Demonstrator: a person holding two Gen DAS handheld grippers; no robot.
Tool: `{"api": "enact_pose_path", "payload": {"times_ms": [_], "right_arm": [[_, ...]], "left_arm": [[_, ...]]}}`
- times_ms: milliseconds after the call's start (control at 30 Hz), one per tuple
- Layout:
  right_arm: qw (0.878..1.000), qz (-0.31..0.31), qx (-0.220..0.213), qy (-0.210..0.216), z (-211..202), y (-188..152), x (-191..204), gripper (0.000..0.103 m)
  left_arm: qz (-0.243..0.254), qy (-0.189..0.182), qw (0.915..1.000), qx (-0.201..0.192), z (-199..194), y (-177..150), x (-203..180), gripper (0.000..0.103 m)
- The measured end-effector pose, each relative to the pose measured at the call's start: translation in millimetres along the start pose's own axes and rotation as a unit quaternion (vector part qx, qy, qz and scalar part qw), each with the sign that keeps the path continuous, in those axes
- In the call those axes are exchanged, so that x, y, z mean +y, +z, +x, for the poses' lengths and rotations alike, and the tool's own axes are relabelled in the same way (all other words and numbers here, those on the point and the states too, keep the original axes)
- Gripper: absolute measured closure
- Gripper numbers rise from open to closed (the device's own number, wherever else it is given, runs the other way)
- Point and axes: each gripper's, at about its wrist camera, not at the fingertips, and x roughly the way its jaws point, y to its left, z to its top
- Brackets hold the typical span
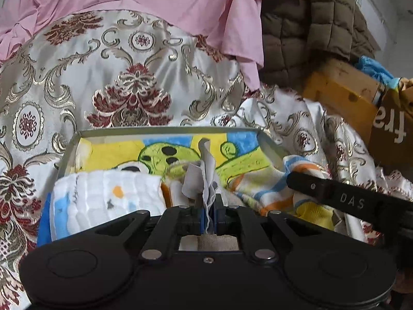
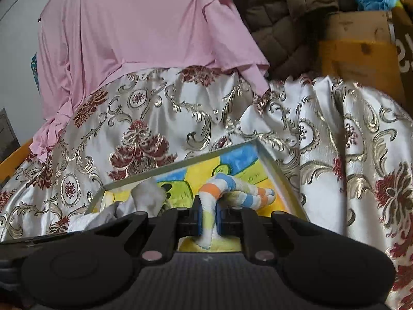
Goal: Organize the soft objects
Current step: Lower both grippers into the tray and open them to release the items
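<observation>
Pinching a thin grey cloth [image 1: 204, 170], the left gripper [image 1: 208, 206] has its blue-padded fingers [image 1: 201, 219] pressed nearly together, with only the crumpled cloth and its white hem between them; the cloth stands up from the pads in a rumpled peak. The right gripper [image 2: 208, 213] likewise has its fingers clamped on a striped towel [image 2: 227, 188], banded orange, blue and white, which loops up out of the jaws and falls forward.

Landmark: a shallow grey tray [image 1: 165, 130] lying on the patterned spread.
- Both grippers sit at the near edge of the tray, the held cloths directly over it.
- Inside the tray, flat on its floor, lies a cartoon towel [image 1: 165, 152] in yellow, blue and green.
- At the near left corner of the tray, a white quilted cloth [image 1: 103, 196] with blue and orange marks rests across the rim.
- At the near right corner, the striped towel drapes across the tray's rim, with the right gripper's black finger, lettered "DAS", just over it in the left wrist view.
- In the right wrist view the grey cloth [image 2: 147, 193] shows at the tray's near left side, partly hidden by the gripper body.

Beyond the tray:
- A satin spread [image 1: 129, 77] of white, gold and dark red reaches outward from the tray on all visible sides.
- A pink ruffled fabric [image 2: 144, 25] overlaps the spread's far part.
- To the far right of the tray, a brown quilted jacket [image 1: 309, 31] is heaped beside cardboard boxes [image 1: 343, 95], one bearing a blue item whose nature cannot be told.
</observation>
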Motion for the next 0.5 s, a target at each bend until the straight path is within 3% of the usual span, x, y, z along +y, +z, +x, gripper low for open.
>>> {"api": "enact_pose_path", "payload": {"times_ms": [233, 500], "right_arm": [[1.000, 0.004, 0.012, 0.007, -0.4, -2.3, -6.2, 0.090], [1.000, 0.014, 0.006, 0.017, -12.3, -5.4, -13.7, 0.081]], "left_arm": [[-0.002, 0.013, 0.9998, 0.012, 0.4, -5.9, -2.9, 0.093], [-0.021, 0.016, 0.9996, 0.013, -3.4, -9.1, -3.5, 0.087]]}}
